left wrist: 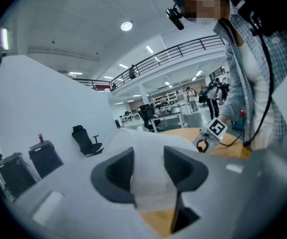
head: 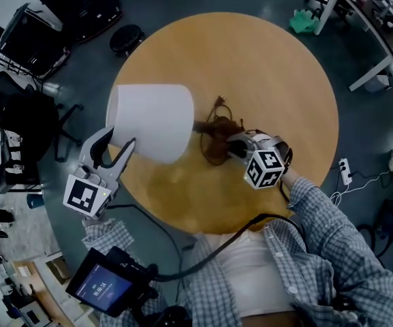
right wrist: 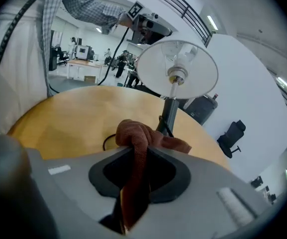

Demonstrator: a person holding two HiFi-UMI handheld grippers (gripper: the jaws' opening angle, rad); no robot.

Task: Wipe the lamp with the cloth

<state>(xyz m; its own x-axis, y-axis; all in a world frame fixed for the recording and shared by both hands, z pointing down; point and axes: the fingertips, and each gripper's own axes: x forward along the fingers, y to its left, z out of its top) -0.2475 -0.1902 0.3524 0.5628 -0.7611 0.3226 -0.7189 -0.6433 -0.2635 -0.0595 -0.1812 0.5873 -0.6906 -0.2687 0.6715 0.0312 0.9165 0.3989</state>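
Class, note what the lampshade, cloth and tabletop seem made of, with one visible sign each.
Lampshade: matte white fabric or paper, no gloss. Cloth: soft brown terry or microfibre, nappy and bunched. Tabletop: light wood or wood-look laminate, smooth with faint sheen.

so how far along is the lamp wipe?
Done: the right gripper is shut on the cloth, and the left gripper is clamped on the shade rim, steadying it. In hand: the cloth sits low by the stem; whether it touches can't be told. Left: the cloth is well off the shade, so that part likely remains.
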